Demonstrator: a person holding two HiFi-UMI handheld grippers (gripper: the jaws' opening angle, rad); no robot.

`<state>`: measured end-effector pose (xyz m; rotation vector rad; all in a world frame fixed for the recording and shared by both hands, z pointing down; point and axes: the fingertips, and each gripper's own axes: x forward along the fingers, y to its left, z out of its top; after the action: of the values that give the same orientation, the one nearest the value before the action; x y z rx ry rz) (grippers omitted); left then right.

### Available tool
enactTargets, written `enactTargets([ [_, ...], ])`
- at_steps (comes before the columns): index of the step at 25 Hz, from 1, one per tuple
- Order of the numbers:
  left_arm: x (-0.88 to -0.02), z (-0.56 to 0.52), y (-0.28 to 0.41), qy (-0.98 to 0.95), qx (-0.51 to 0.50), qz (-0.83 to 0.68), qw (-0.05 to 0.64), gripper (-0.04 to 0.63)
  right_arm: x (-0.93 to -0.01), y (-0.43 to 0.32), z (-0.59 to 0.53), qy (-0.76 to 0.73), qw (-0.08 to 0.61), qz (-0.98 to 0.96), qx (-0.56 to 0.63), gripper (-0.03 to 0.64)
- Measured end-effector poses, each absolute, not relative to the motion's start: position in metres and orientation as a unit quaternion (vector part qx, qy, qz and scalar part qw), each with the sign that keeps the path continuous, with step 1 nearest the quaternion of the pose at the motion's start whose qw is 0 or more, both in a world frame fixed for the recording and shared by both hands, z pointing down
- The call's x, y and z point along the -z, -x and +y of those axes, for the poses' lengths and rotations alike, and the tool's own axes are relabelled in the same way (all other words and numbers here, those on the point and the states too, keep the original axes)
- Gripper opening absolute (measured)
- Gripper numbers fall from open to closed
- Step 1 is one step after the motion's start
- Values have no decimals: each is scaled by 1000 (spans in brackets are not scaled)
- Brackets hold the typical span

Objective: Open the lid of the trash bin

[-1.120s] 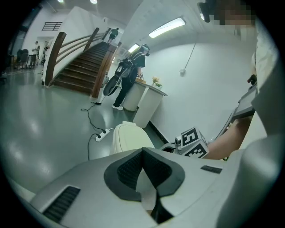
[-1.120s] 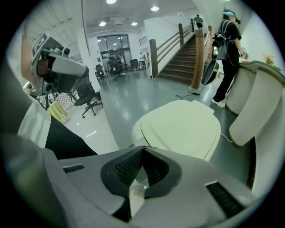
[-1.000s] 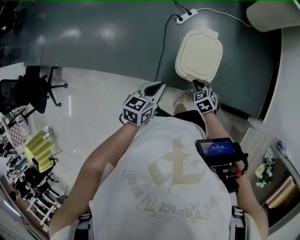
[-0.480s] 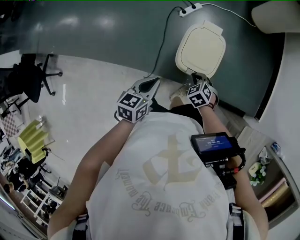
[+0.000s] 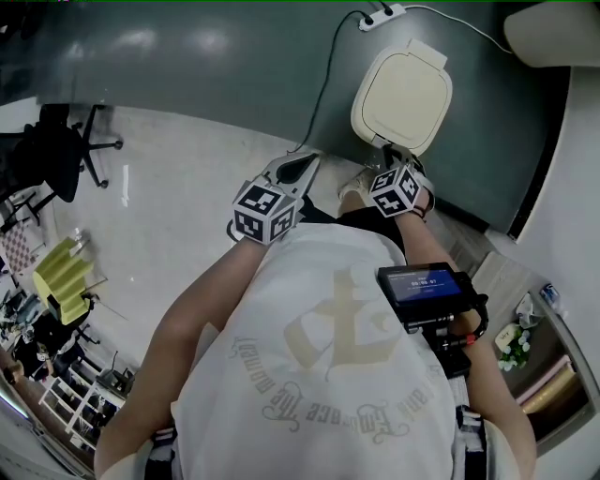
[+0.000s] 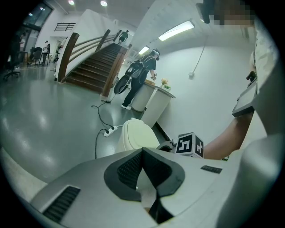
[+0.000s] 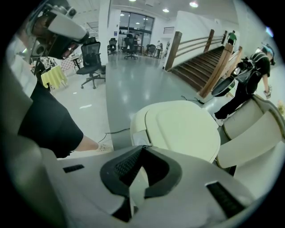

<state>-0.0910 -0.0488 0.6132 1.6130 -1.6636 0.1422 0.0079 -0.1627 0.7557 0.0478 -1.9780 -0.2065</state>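
As right gripper [image 5: 388,153] hovers near lid [image 5: 403,94], outstretched

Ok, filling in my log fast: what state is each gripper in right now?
Left gripper: shut, holding nothing.
Right gripper: shut, holding nothing, pointing at the closed cream plastic trash bin lid.

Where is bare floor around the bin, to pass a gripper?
The dark floor left of the cable is bare, as far as the chair. Behind the bin lies a power strip; to its right the wall and a cream unit stand close.
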Motion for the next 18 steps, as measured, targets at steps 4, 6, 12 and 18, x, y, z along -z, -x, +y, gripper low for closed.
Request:
enactTargets([
  [4,-611,-42,102,-636,-55,-657,401,14,-754,4,-157,-12,556,-822,122,8],
  [6,-611,-42,100,-636,-55,-658,400,14,-755,1,-157,-12,562,-816,132,8],
  [12,-610,-41,98,-634,-54,-659,400,14,-755,0,-157,-16,567,-811,146,8],
  [18,-611,-40,97,-634,-54,-659,400,14,-756,0,-157,-11,559,-816,142,8],
])
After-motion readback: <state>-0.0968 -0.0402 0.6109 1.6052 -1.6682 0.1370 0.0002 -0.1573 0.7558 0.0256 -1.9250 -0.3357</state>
